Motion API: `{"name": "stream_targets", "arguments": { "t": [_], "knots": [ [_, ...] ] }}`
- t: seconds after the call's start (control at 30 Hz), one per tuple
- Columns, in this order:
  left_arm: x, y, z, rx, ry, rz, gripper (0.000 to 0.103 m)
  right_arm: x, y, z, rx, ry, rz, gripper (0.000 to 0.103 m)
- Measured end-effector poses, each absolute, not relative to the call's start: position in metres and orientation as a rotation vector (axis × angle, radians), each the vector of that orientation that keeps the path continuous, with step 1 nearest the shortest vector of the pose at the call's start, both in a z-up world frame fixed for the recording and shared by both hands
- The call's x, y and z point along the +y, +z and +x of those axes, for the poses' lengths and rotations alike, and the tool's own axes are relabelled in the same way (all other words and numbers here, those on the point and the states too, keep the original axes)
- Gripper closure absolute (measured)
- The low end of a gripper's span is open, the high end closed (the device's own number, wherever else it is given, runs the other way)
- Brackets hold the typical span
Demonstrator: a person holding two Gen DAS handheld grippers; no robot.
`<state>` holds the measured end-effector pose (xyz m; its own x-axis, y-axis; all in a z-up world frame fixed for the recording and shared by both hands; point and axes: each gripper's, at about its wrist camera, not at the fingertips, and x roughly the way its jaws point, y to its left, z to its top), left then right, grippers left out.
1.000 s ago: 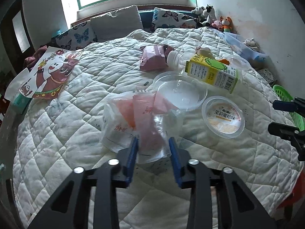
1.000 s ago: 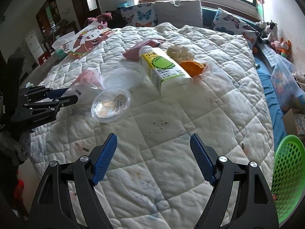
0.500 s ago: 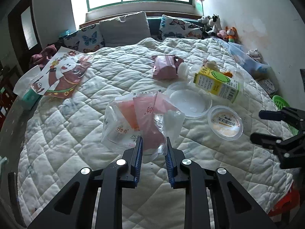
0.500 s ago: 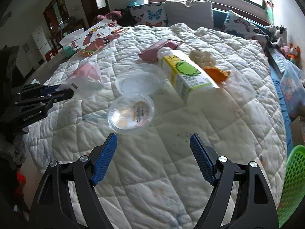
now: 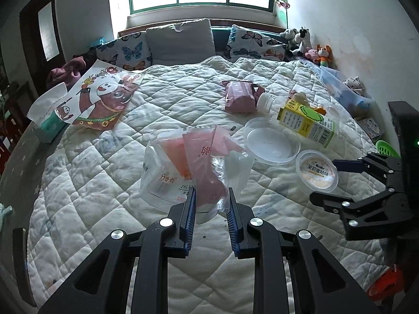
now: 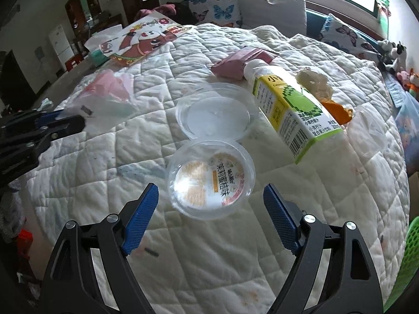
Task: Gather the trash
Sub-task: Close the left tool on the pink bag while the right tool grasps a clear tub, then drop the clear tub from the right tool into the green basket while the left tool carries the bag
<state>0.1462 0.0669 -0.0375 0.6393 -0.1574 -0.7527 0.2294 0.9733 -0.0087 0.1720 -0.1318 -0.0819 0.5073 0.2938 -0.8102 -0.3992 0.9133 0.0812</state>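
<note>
My left gripper (image 5: 210,197) is shut on a bundle of clear and pink plastic bags (image 5: 193,167) and holds it just above the white quilt (image 5: 104,172); the bags also show in the right wrist view (image 6: 104,96). My right gripper (image 6: 210,201) is open, its fingers either side of a clear round cup with a printed lid (image 6: 212,179), close above it. That cup (image 5: 316,171) lies next to a clear round lid (image 5: 272,144), a yellow-green juice bottle (image 5: 306,121) and a pink packet (image 5: 239,96).
A cartoon poster (image 5: 99,99) and tissue box (image 5: 47,123) lie at the bed's left edge. Pillows (image 5: 180,40) and soft toys (image 5: 303,41) line the headboard. A green basket (image 6: 403,264) stands beside the bed on the right. Orange peel and crumpled wrap (image 6: 335,107) lie past the bottle.
My left gripper has closed on the plastic bags and lifted them back a little. My right gripper has moved forward and left over the printed cup, still open.
</note>
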Motion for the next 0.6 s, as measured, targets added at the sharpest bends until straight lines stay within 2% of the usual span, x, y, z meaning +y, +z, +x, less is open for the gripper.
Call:
{"name": "stream_targets", "arguments": {
  "t": [0.13, 0.33, 0.6],
  "knots": [
    [0.067, -0.038, 0.146, 0.851, -0.221, 0.091, 0.081, -0.133, -0.087, 0.178, 0.963, 0.403, -0.112, 0.021],
    [0.066, -0.037, 0.146, 0.855, -0.224, 0.086, 0.081, -0.134, -0.084, 0.174, 0.961, 0.431, -0.098, 0.037],
    [0.051, -0.032, 0.144, 0.849, -0.246, 0.093, 0.081, -0.149, -0.075, 0.159, 0.948, 0.434, -0.074, 0.039]
  ]
}}
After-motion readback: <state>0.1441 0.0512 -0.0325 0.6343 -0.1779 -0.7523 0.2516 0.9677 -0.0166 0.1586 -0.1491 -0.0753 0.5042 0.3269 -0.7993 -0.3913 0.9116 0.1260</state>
